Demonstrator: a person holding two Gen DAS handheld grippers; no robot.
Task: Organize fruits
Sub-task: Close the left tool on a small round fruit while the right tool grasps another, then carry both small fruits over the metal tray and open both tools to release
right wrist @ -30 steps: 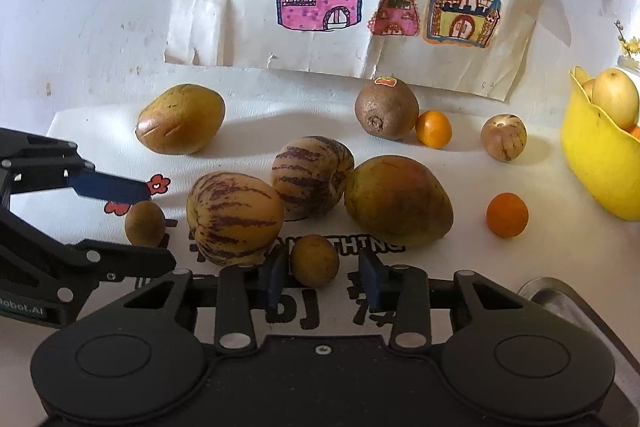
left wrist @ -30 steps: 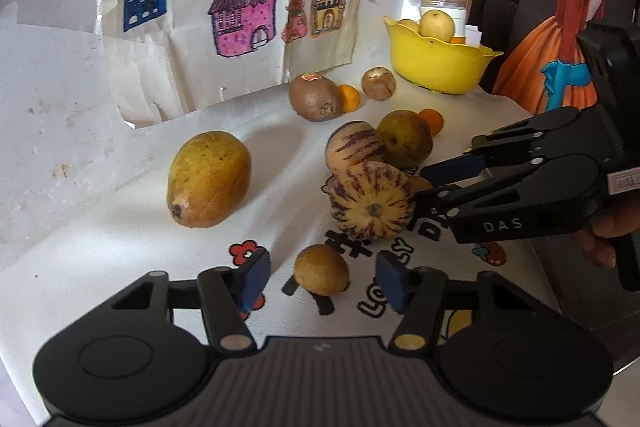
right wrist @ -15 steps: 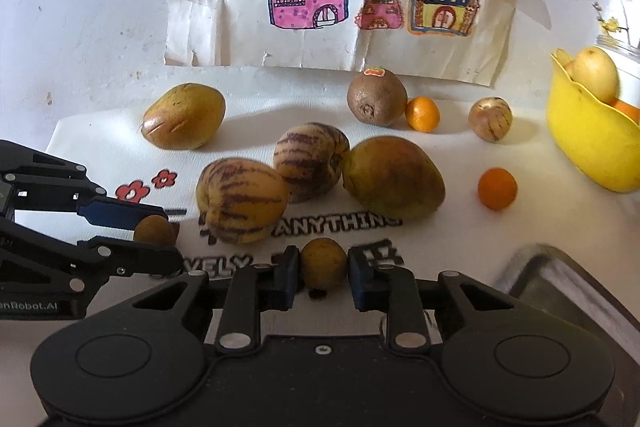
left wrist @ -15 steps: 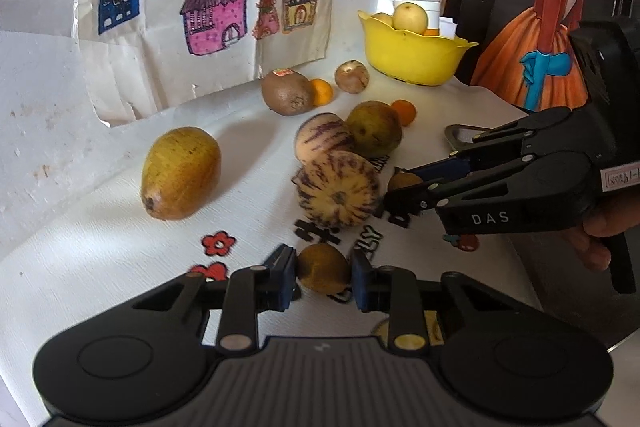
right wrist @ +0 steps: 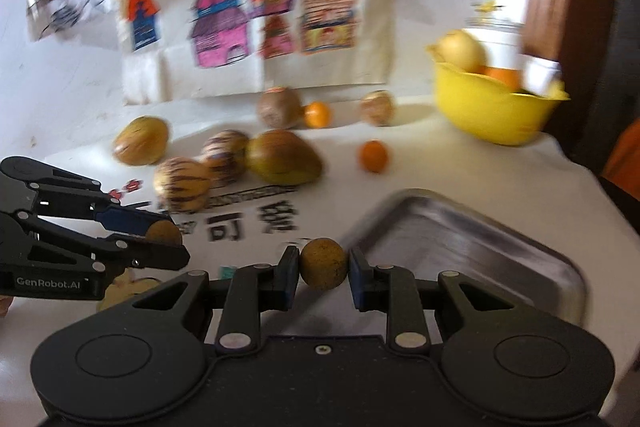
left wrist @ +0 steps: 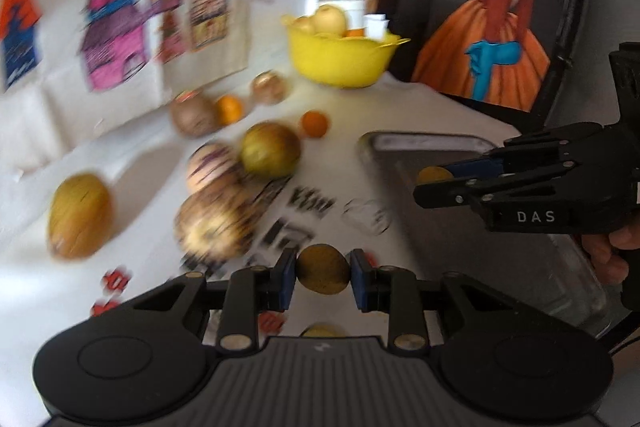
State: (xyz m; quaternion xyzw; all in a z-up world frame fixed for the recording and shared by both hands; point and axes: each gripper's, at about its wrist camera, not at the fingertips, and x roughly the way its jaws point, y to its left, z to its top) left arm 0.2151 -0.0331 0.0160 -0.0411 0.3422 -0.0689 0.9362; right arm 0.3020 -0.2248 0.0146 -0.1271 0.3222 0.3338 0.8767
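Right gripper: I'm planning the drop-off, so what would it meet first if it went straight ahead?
Probably the metal tray, just ahead and right of the right gripper holding a small brown fruit; blur leaves depth unclear.

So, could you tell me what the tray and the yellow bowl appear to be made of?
The tray looks like brushed metal, probably stainless steel: grey, with a dull sheen and soft streaky reflections. The yellow bowl looks like glossy moulded plastic: a uniform bright colour and a thin wavy rim; motion blur leaves both uncertain.

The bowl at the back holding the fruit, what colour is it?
The bowl is bright yellow, shown best in the right wrist view.
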